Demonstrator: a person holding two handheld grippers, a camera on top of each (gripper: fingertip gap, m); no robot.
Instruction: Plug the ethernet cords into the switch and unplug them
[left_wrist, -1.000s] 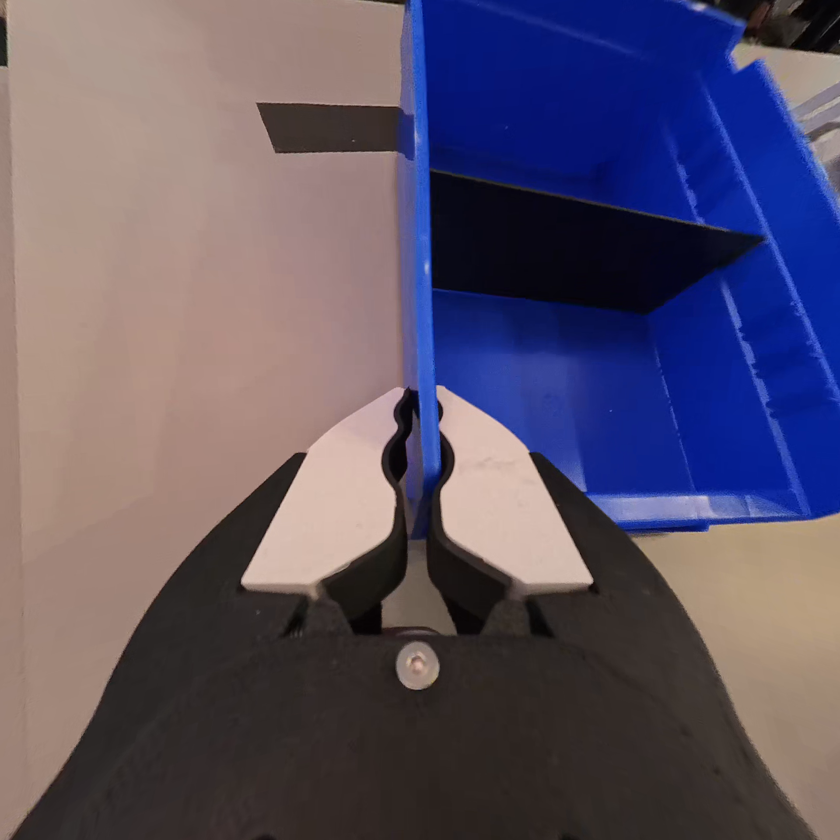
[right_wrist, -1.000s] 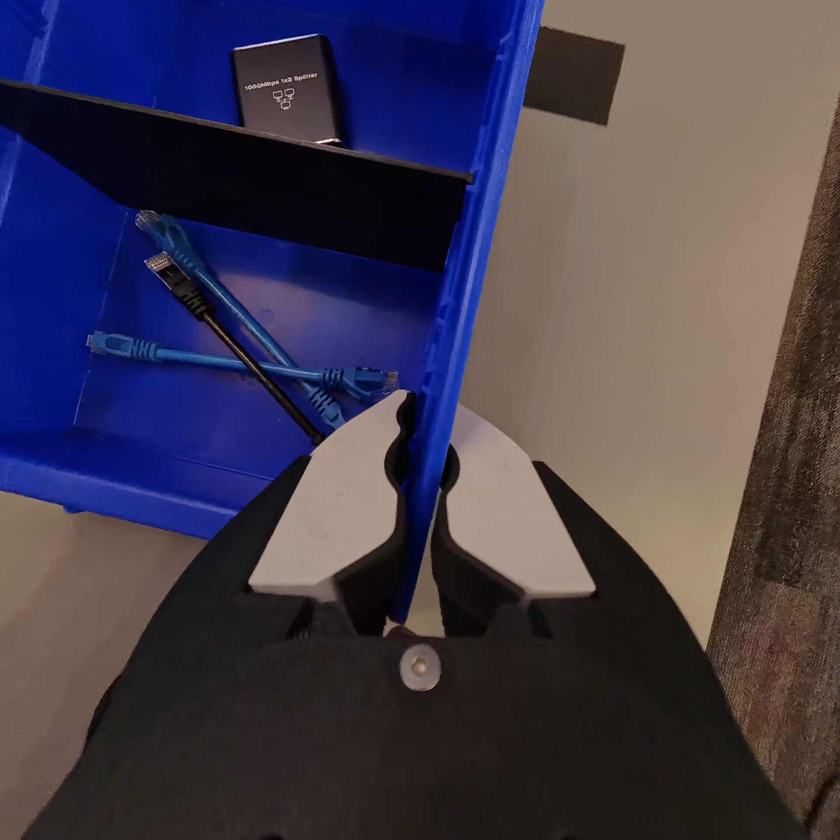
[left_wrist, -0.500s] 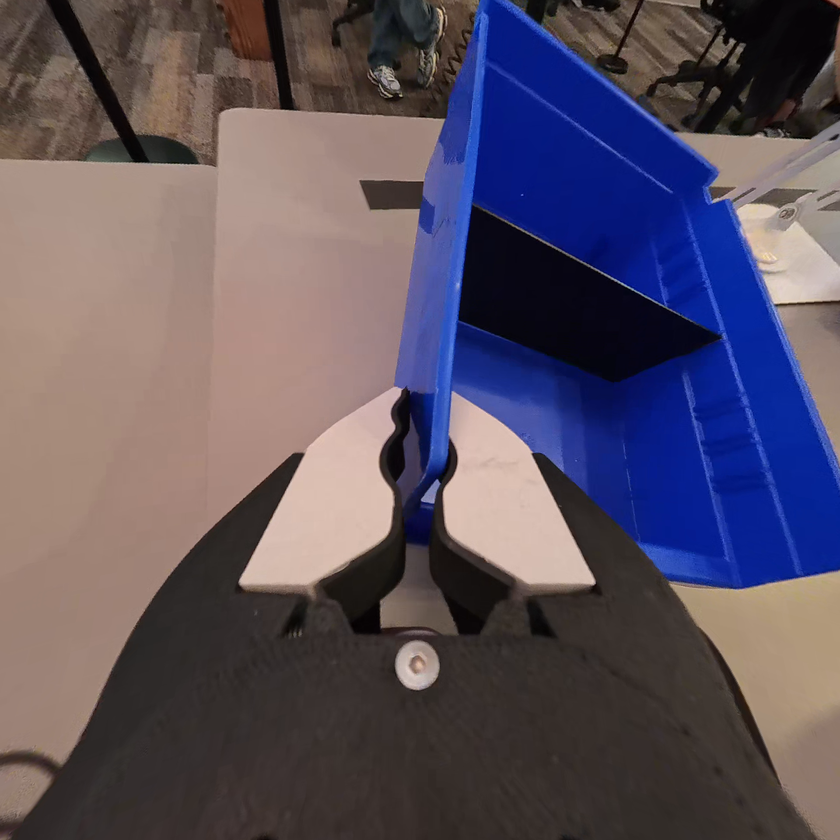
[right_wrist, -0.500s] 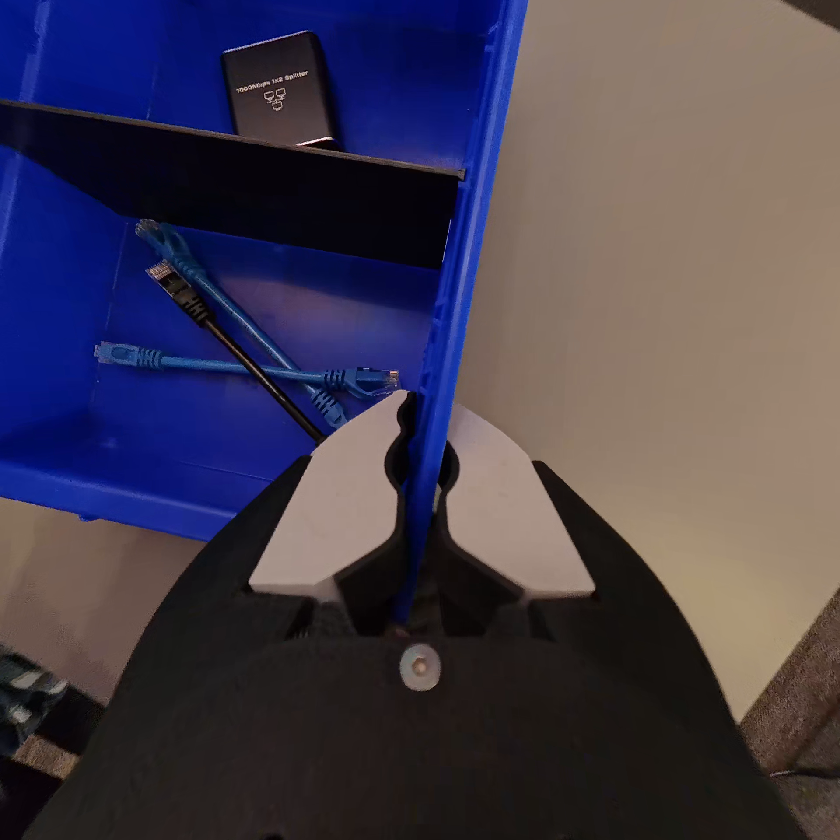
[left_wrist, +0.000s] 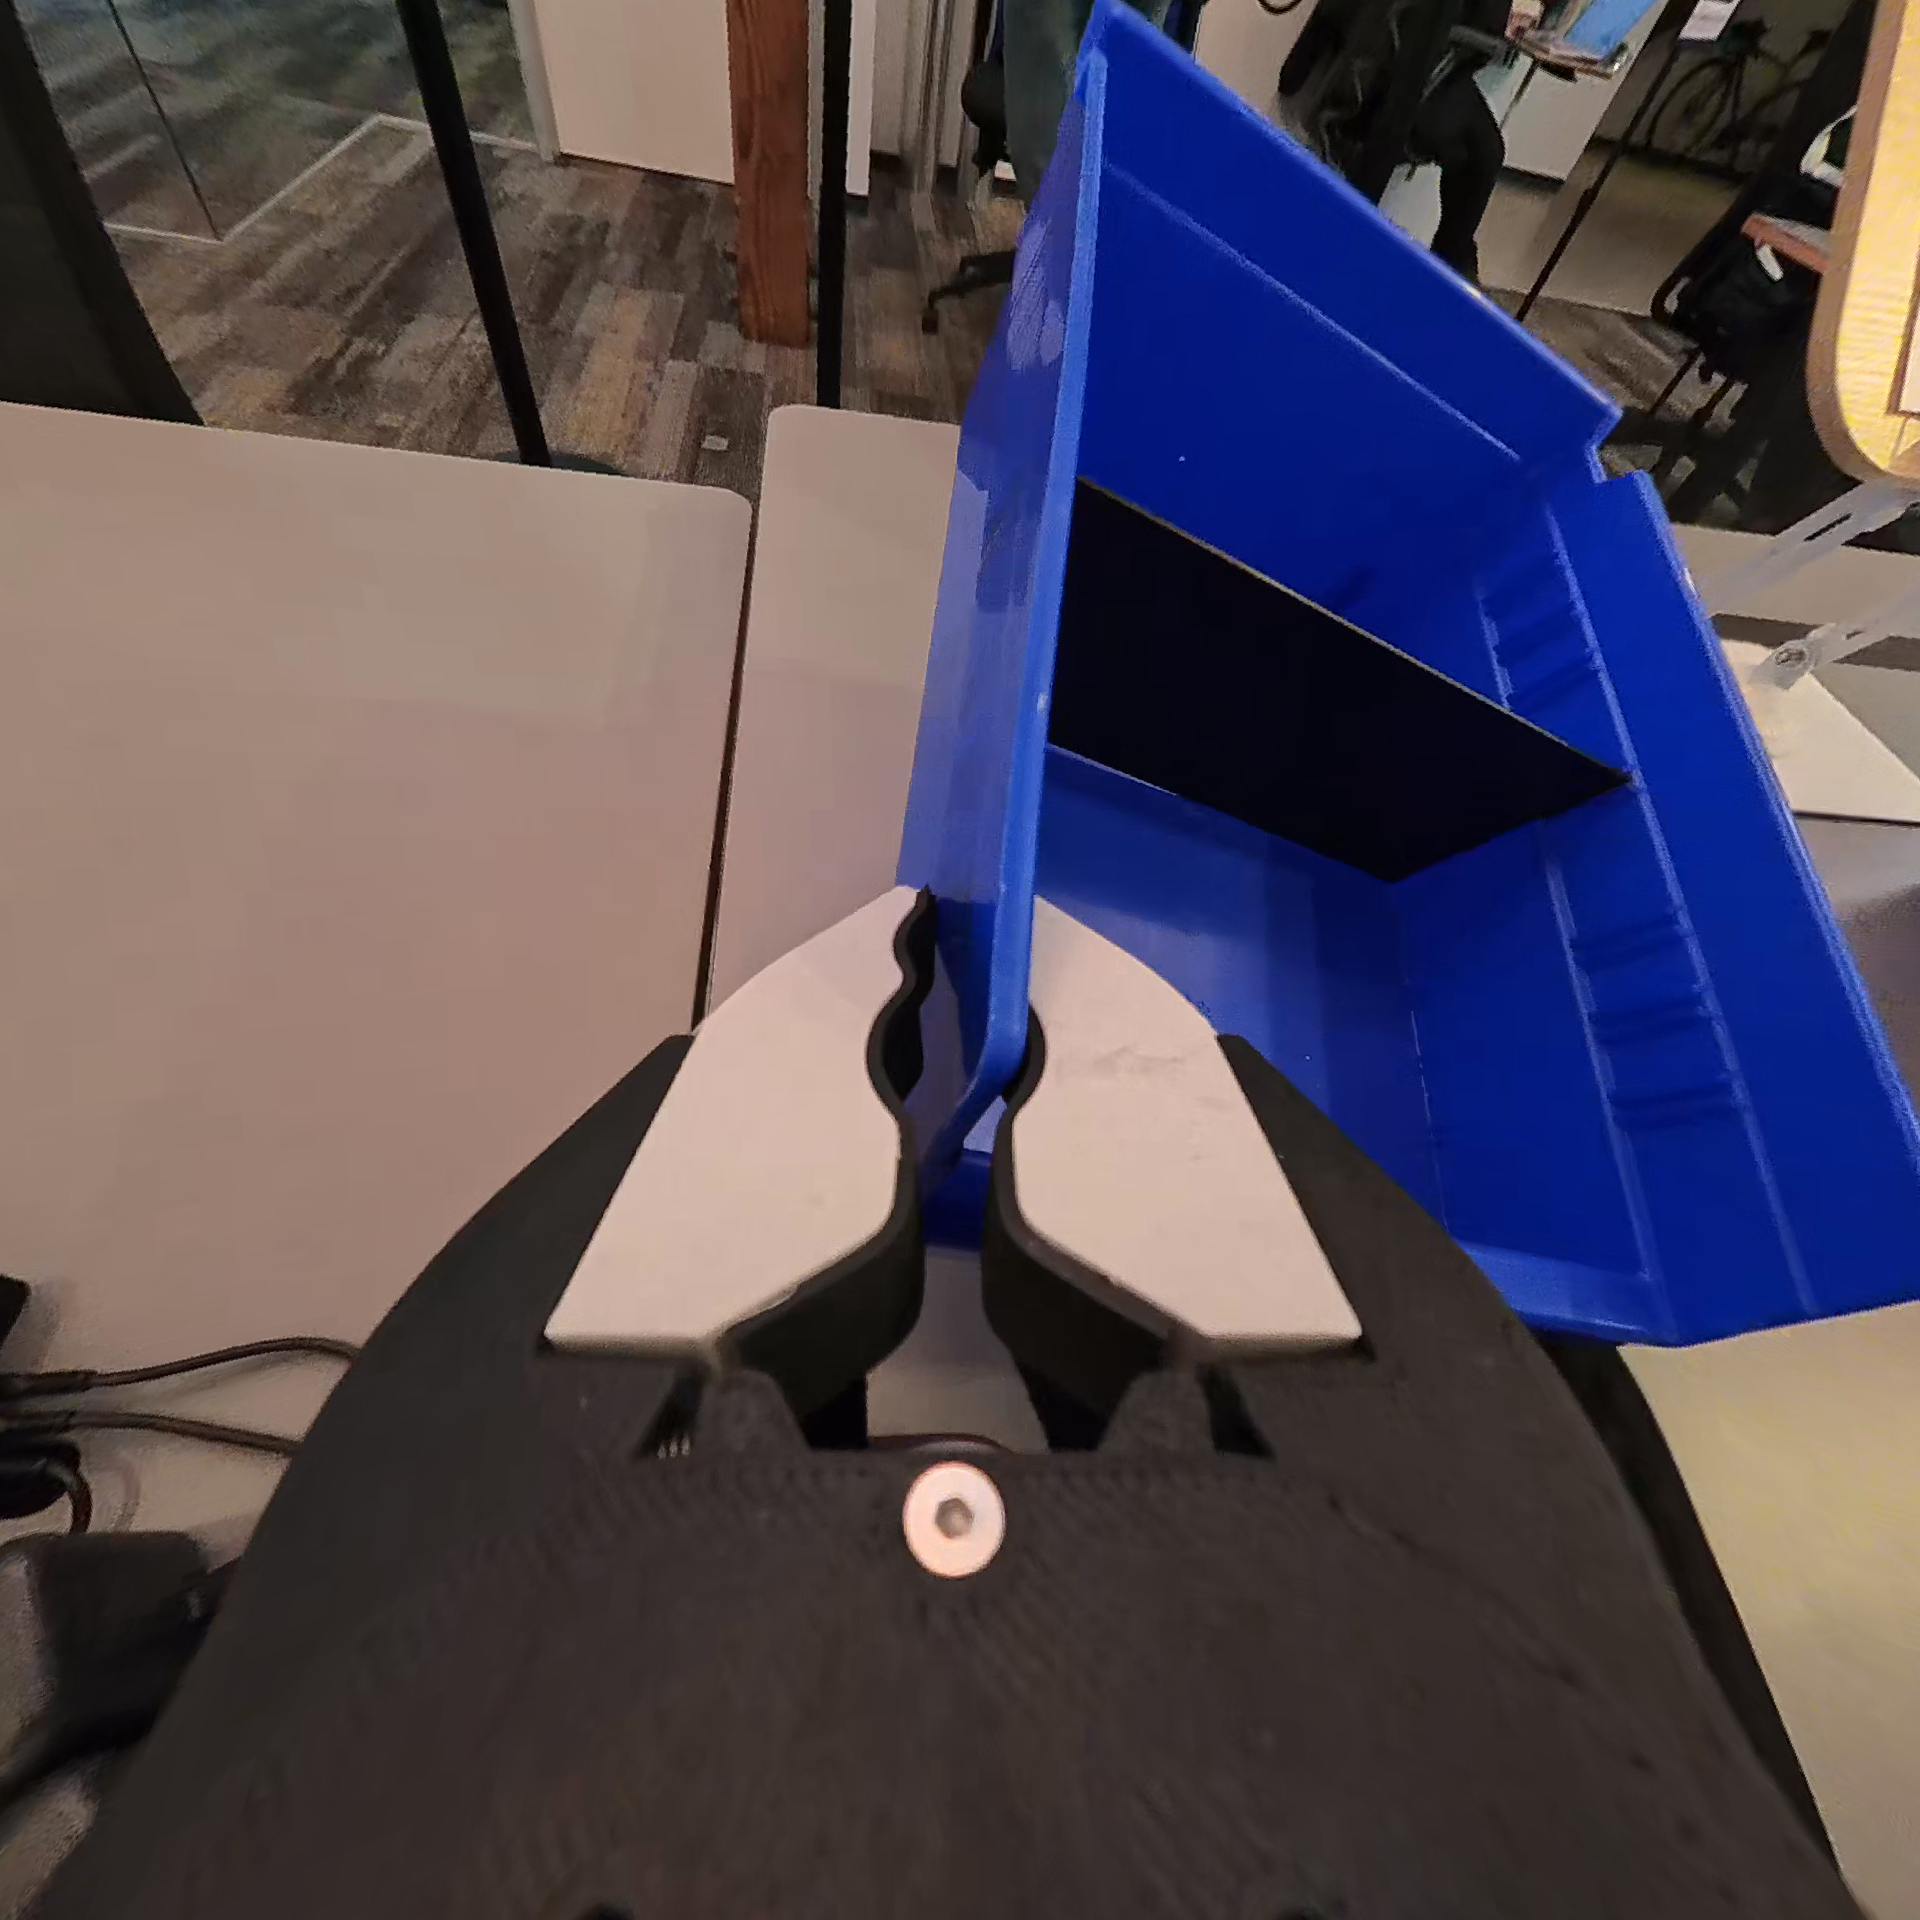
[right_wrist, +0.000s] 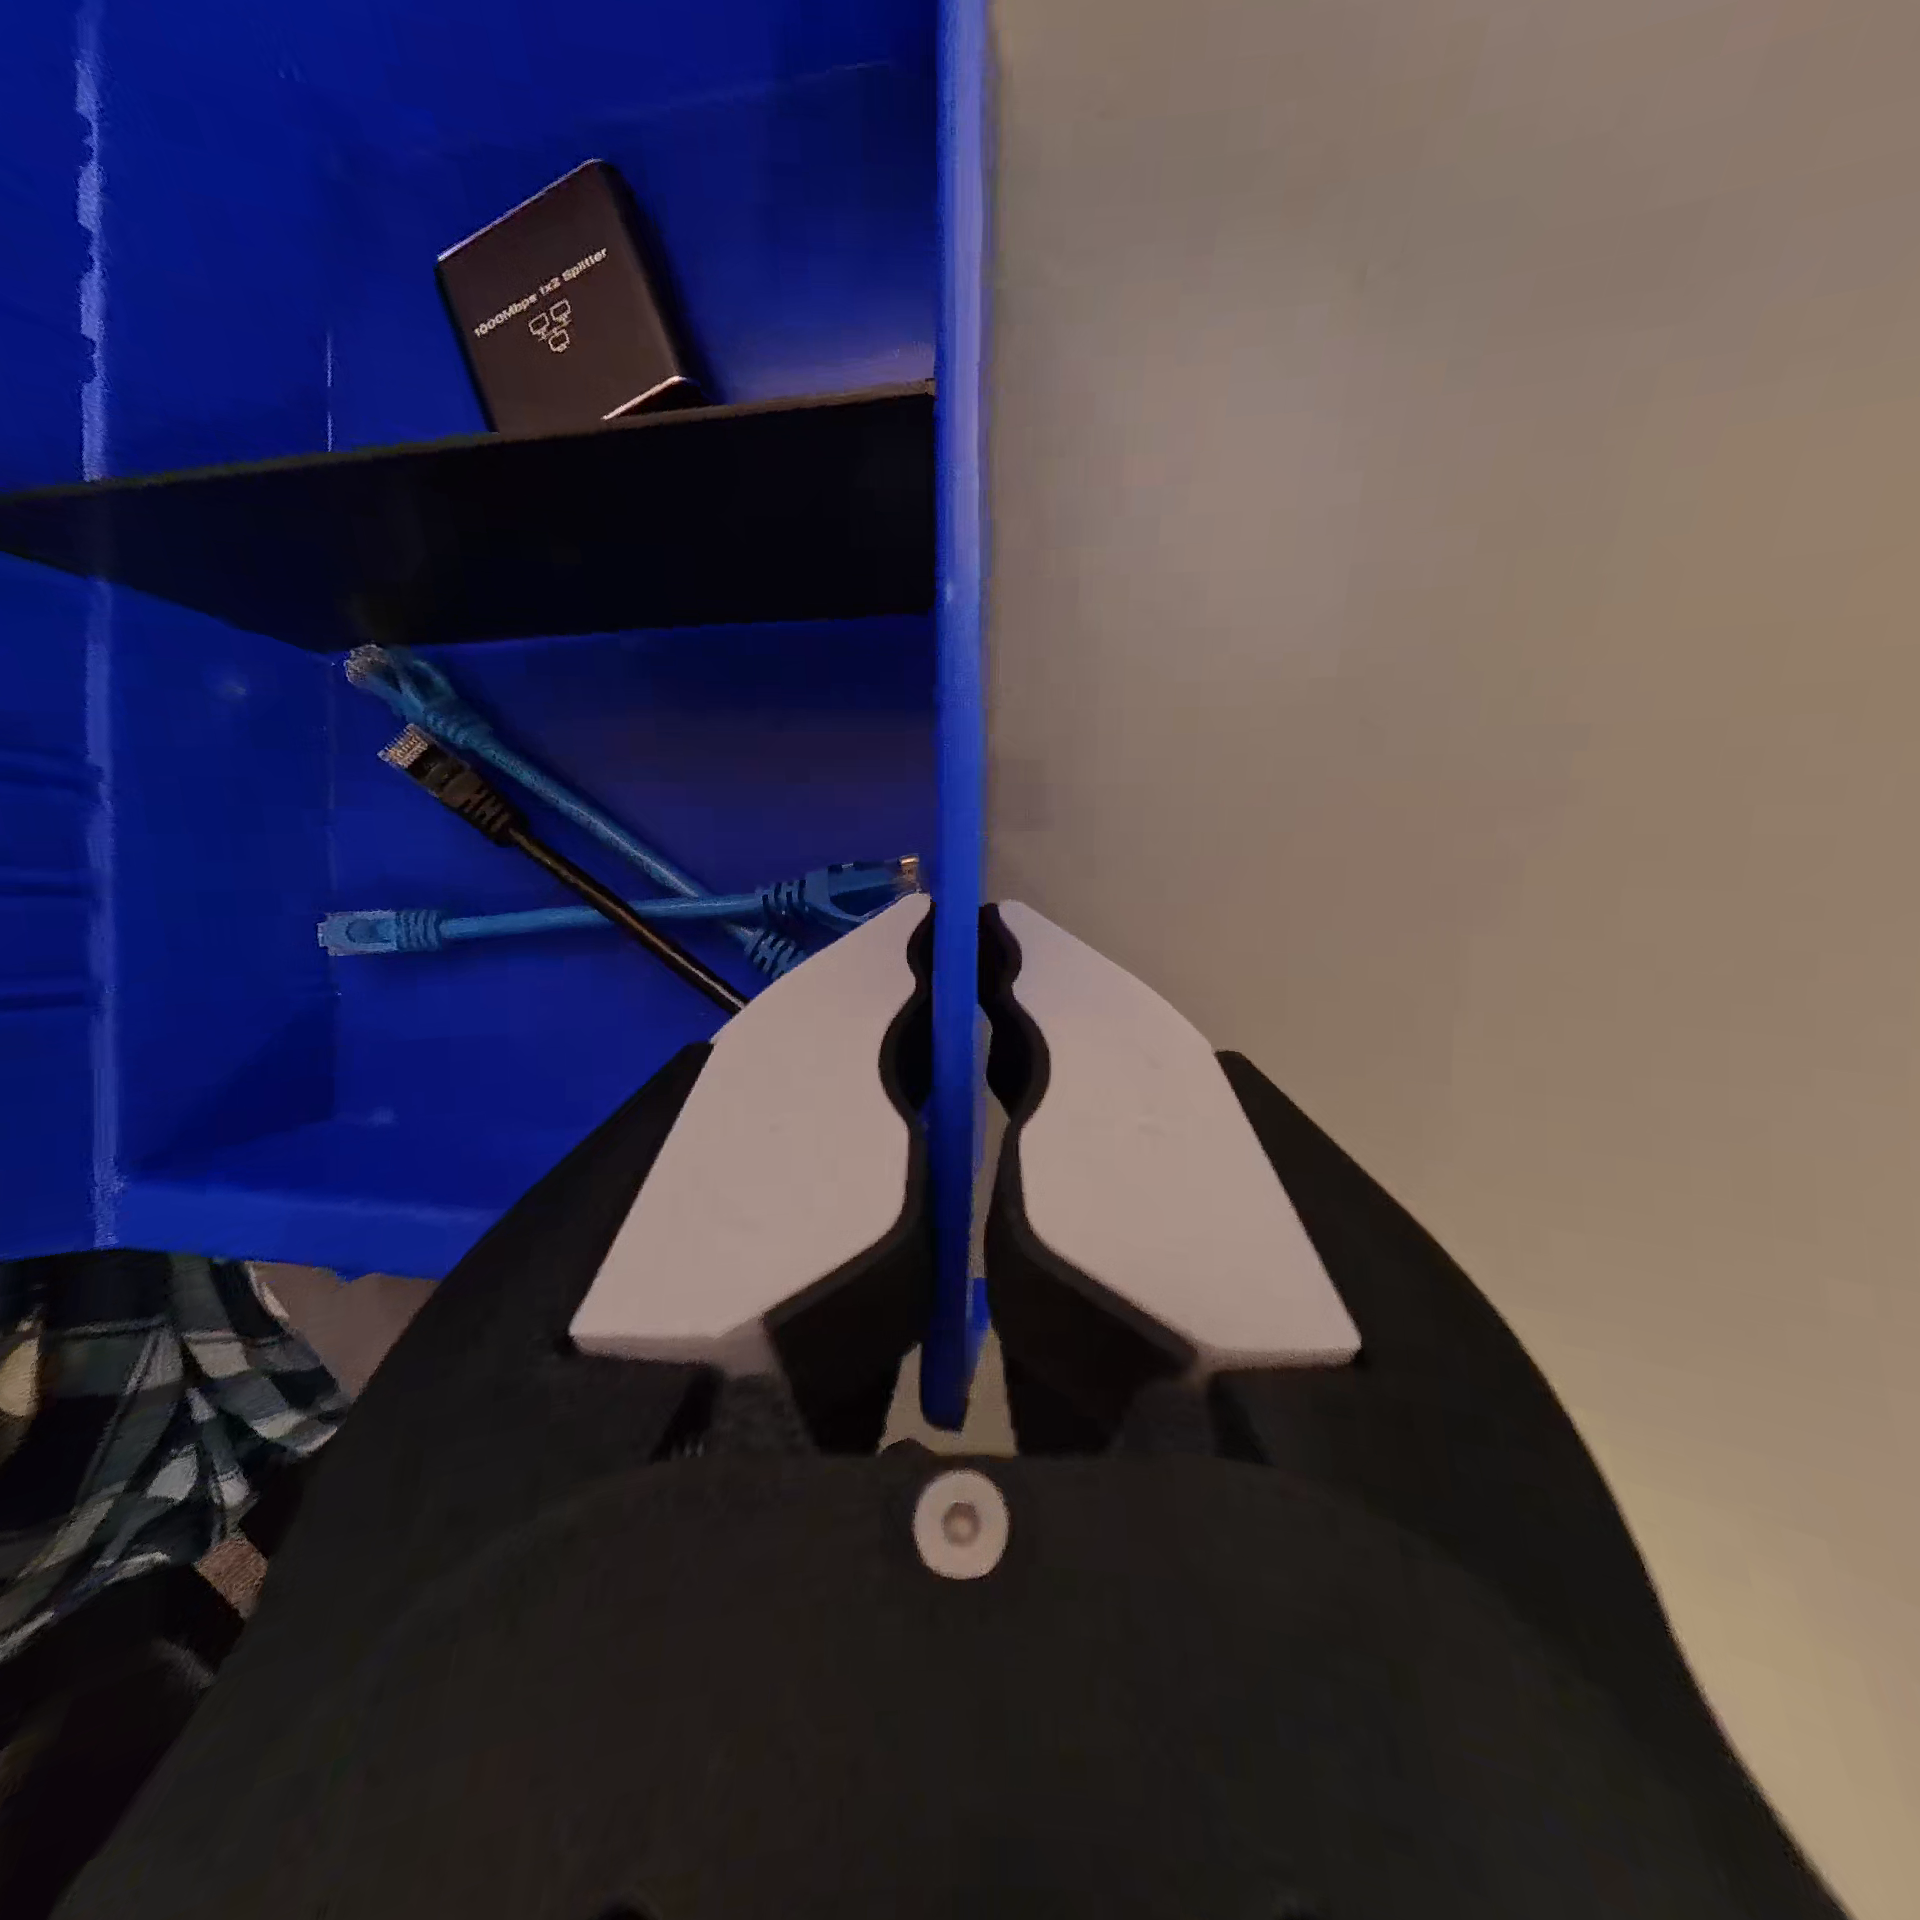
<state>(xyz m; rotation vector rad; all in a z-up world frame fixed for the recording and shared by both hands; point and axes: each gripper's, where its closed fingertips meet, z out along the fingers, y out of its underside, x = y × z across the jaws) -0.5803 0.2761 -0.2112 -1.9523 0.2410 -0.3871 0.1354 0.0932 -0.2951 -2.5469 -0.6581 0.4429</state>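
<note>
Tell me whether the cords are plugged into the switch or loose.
Loose. The three cords lie crossed in the bin's near compartment, plugs bare; the switch sits beyond the black divider, nothing visibly plugged in.

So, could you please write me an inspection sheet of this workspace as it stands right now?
Surface: pale tabletops, bare by the bin.
Job's things: black switch in the far compartment of the blue bin, behind the black divider.
Clutter: nothing seen on the table near the bin.
Grippers: left gripper clamps the bin's left wall; right gripper clamps its right wall.
Cables: two blue cords and one black cord crossed in the near compartment, none plugged in; dark leads at the table's near left.
Surroundings: carpeted office floor, wooden post, chairs.
</note>
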